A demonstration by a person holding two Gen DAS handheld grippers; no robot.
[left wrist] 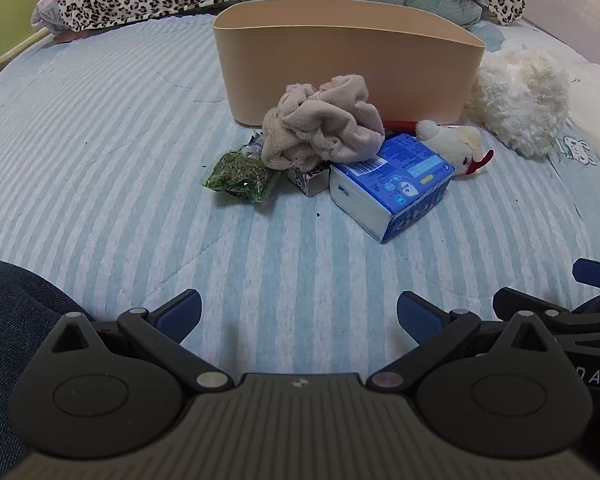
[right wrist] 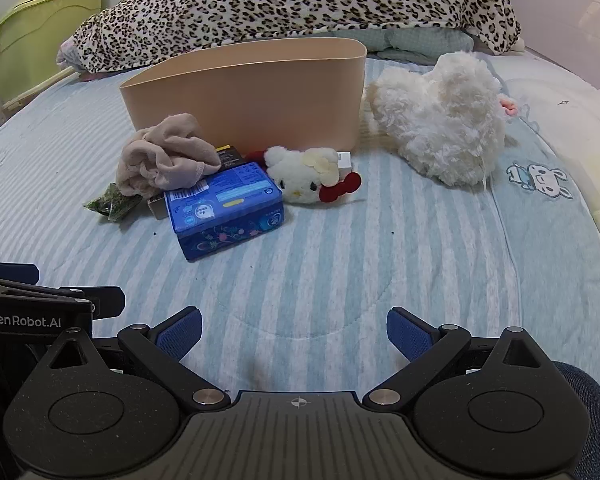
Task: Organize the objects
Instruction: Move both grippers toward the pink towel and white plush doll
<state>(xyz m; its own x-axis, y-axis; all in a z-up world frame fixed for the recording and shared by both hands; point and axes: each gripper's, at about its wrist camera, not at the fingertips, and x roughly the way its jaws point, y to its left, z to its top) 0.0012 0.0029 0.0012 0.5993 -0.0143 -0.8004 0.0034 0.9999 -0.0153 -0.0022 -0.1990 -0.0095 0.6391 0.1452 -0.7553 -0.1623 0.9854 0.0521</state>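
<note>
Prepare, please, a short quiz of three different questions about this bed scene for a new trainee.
1. True or false: the beige cloth lies inside the beige bin.
2. Which item lies nearest the grippers?
A. blue tissue pack
B. green packet
C. big white plush
3. Fill in: the left gripper and the right gripper are both ____.

Key:
1. False; it lies on the bed in front of the bin.
2. A
3. open, holding nothing
</note>
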